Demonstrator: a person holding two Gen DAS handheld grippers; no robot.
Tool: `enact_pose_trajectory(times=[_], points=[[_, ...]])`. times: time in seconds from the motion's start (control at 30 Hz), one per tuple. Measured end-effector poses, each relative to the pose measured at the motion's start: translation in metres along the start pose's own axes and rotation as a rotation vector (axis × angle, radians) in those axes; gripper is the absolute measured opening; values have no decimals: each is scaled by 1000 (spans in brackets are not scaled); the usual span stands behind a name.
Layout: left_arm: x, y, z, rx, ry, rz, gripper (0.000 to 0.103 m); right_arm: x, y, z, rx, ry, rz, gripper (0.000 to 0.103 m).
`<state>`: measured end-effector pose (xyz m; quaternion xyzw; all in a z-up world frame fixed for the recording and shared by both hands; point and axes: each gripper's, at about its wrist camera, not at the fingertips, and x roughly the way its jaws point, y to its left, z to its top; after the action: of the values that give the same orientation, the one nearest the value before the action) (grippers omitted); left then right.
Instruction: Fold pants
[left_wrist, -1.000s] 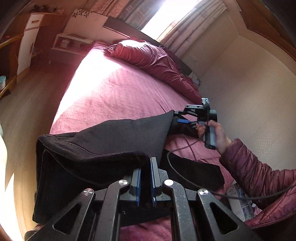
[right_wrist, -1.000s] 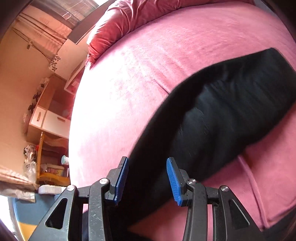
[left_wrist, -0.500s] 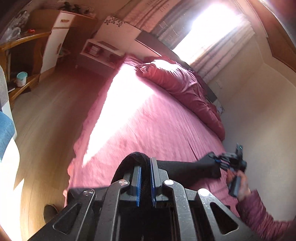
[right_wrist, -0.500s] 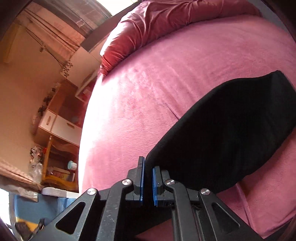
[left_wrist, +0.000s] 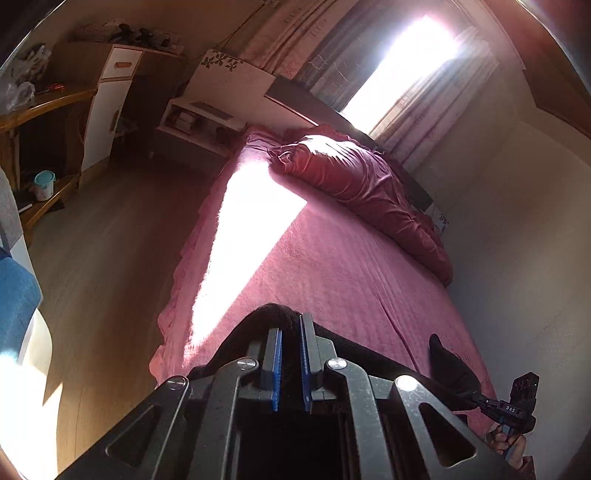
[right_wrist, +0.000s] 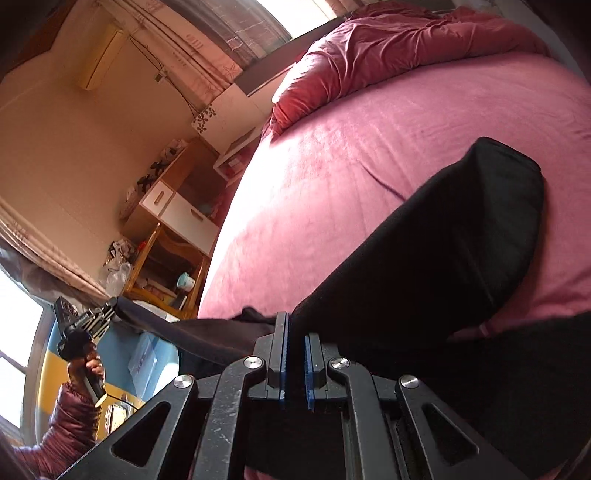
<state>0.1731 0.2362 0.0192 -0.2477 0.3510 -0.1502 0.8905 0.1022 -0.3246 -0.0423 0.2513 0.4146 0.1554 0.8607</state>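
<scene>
The black pants (right_wrist: 443, 240) lie partly on the pink bed (right_wrist: 369, 147), with one rounded end resting on the cover and the rest lifted. My right gripper (right_wrist: 295, 328) is shut on the near edge of the cloth. My left gripper (left_wrist: 290, 325) is shut on a bunched fold of the pants (left_wrist: 269, 314) above the bed's foot. The fabric runs taut between the two. In the left wrist view the right gripper (left_wrist: 476, 397) shows at the lower right with a black corner (left_wrist: 447, 362) in it. In the right wrist view the left gripper (right_wrist: 112, 304) holds the other end.
A crumpled red duvet (left_wrist: 351, 177) lies at the head of the bed (left_wrist: 351, 266). A pale wall (left_wrist: 517, 258) runs close along the bed's right side. Wooden floor (left_wrist: 110, 240), a wooden shelf (left_wrist: 44, 110) and a white bedside unit (left_wrist: 207, 118) lie to the left.
My right gripper has closed on the pants' edge and pulled back. Both grippers have risen and drawn toward the foot of the bed, stretching the cloth between them.
</scene>
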Motion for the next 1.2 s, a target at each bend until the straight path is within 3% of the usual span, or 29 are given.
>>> enact_pose_trajectory(times=[0.23, 0.4, 0.47, 0.63, 0.83, 1.03, 1.07, 1.13, 1.2], points=[[-19, 40, -92, -126, 112, 40, 8, 25, -31, -78, 52, 134, -61, 7], [-12, 72, -150, -239, 217, 129, 9, 50, -48, -108, 83, 198, -113, 7], [-14, 81, -161, -303, 240, 126, 10, 58, -52, -112, 77, 207, -135, 7], [-36, 102, -175, -510, 224, 73, 34, 75, -52, -110, 91, 216, -141, 7], [-50, 112, -191, -664, 217, 33, 37, 80, -57, -116, 110, 217, -131, 7], [-42, 110, -199, -662, 244, 96, 33, 74, -72, -124, 132, 214, -106, 7], [-40, 107, -196, -631, 241, 112, 29, 72, -74, -125, 135, 212, -103, 7], [-35, 99, -189, -569, 239, 141, 12, 69, -76, -124, 154, 210, -92, 7], [-32, 91, -178, -514, 226, 145, 8, 64, -76, -120, 155, 200, -86, 7]])
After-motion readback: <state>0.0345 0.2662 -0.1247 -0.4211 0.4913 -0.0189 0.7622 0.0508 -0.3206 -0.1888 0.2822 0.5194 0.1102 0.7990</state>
